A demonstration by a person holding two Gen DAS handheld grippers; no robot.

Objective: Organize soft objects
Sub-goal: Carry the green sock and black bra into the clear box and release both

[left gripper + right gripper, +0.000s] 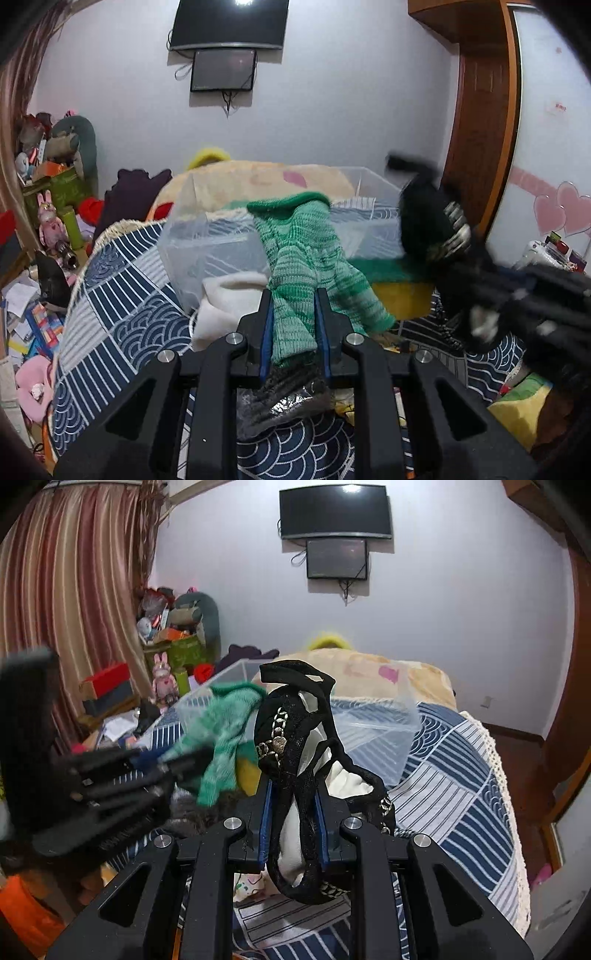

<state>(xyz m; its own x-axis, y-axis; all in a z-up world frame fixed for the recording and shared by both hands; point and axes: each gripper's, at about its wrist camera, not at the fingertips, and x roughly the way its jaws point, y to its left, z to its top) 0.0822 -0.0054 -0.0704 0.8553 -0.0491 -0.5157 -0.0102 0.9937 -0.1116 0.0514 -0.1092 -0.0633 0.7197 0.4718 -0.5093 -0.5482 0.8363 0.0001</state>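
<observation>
My left gripper is shut on a green knitted sock, which hangs up over the near wall of a clear plastic bin on the bed. The sock also shows in the right wrist view. My right gripper is shut on a black lace garment with a white lining, held up in front of the bin. In the left wrist view the right gripper is blurred at the right with the black garment. The left gripper is blurred at the left in the right wrist view.
A blue-and-white patterned bedspread covers the bed, with a beige blanket at the far end. A white soft item and a yellow-green item lie near the bin. Toys and boxes are piled at the left. A wooden door stands right.
</observation>
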